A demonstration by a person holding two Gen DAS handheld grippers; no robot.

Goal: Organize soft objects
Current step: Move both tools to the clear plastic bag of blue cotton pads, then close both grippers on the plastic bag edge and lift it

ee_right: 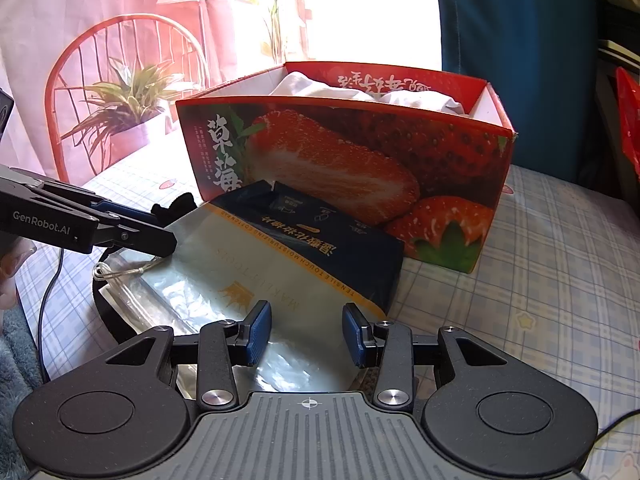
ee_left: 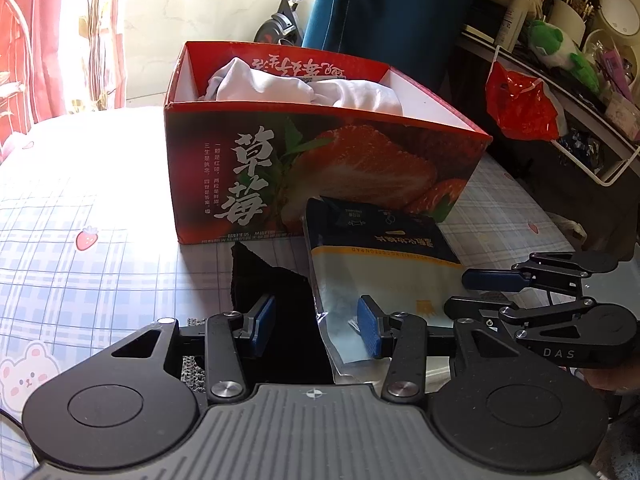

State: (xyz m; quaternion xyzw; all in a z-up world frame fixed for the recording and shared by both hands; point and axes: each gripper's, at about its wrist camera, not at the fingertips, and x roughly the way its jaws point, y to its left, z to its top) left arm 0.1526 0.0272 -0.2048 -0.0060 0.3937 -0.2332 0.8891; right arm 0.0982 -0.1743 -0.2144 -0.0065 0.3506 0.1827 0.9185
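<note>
1. Centrally, the cotton-pad pack (ee_right: pixel 280 264) lies flat on the checked cloth (ee_right: pixel 540 272), its dark far end just beside the front wall of the strawberry box (ee_right: pixel 360 168); whether they touch I cannot tell.
2. A black cloth (ee_left: pixel 276 292) lies just left of the pack, its edge running under the pack's near-left side.
3. White fabric (ee_left: pixel 304 88) sits bunched inside the open box, rising near the rim at the back.
4. Left tongs (ee_left: pixel 316 324) hang wide apart with nothing between the pads, one pad over the black cloth, the other over the pack's clear wrapper.
5. Right tongs (ee_right: pixel 307 334) are likewise spread and hold nothing, both pads low over the pack's near end.
6. Open cloth lies to the right of the pack and box in the right wrist view, and to the left of the box in the left wrist view; a wire shelf (ee_left: pixel 580 120) with a red bag (ee_left: pixel 520 104) stands close on the right.
7. Readable writing: "TENSILE TOUCH MOISTURIZING COTTON PAD" upside down along the pack's yellow band; large white "草莓" on the box front; "GenRobot.AI" on the left tongs in the right wrist view; "DAS" on the right tongs in the left wrist view.
8. Printed strawberries and a bear dot the cloth.
</note>
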